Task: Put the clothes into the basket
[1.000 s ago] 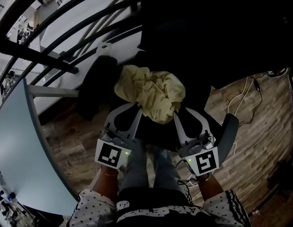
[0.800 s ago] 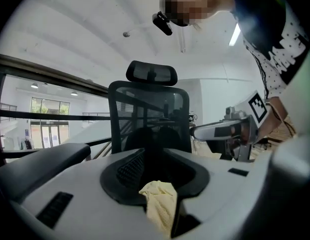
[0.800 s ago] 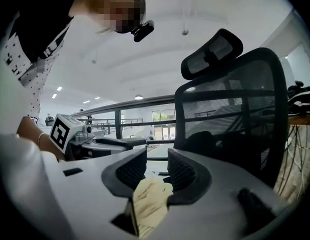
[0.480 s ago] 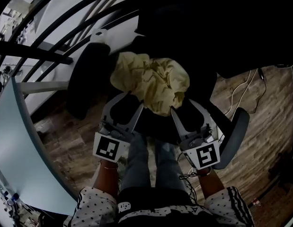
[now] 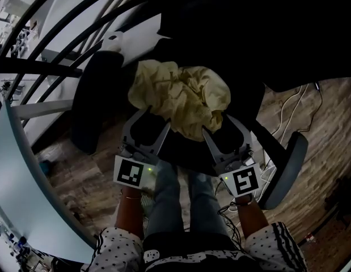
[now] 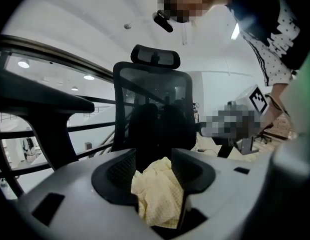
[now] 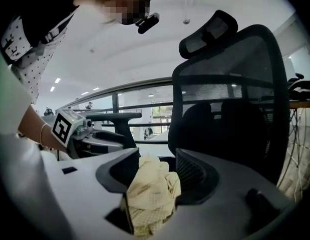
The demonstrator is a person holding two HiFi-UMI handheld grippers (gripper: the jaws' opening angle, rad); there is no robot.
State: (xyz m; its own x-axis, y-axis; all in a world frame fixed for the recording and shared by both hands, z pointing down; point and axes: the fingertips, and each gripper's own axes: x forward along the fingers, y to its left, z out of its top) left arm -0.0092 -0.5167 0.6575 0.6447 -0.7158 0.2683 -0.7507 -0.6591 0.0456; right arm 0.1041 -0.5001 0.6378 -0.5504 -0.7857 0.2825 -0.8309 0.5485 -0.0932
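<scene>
A crumpled pale yellow cloth [image 5: 181, 98] lies on the seat of a black office chair [image 5: 243, 89]. My left gripper [image 5: 152, 120] is at its near left edge and my right gripper [image 5: 219, 126] at its near right edge. Both pairs of jaws have just been opening and now stand apart. In the left gripper view a fold of the cloth [image 6: 157, 194] hangs loose between the left gripper's [image 6: 153, 166] jaws. The right gripper view shows the cloth [image 7: 149, 194] bunched between the right gripper's [image 7: 157, 169] jaws, and the pads do not press it.
The chair's mesh backrest [image 6: 155, 109] rises straight ahead. Its armrests [image 5: 90, 101] [image 5: 286, 169] flank the seat. Dark railings [image 5: 62, 33] run at the left, with a grey-blue tabletop [image 5: 22, 169] below them. Cables [image 5: 294, 112] lie on the wooden floor at the right.
Both grippers have come down toward the chair seat with the cloth. Their jaws have spread apart and let go of it, and the cloth has settled onto the seat.
</scene>
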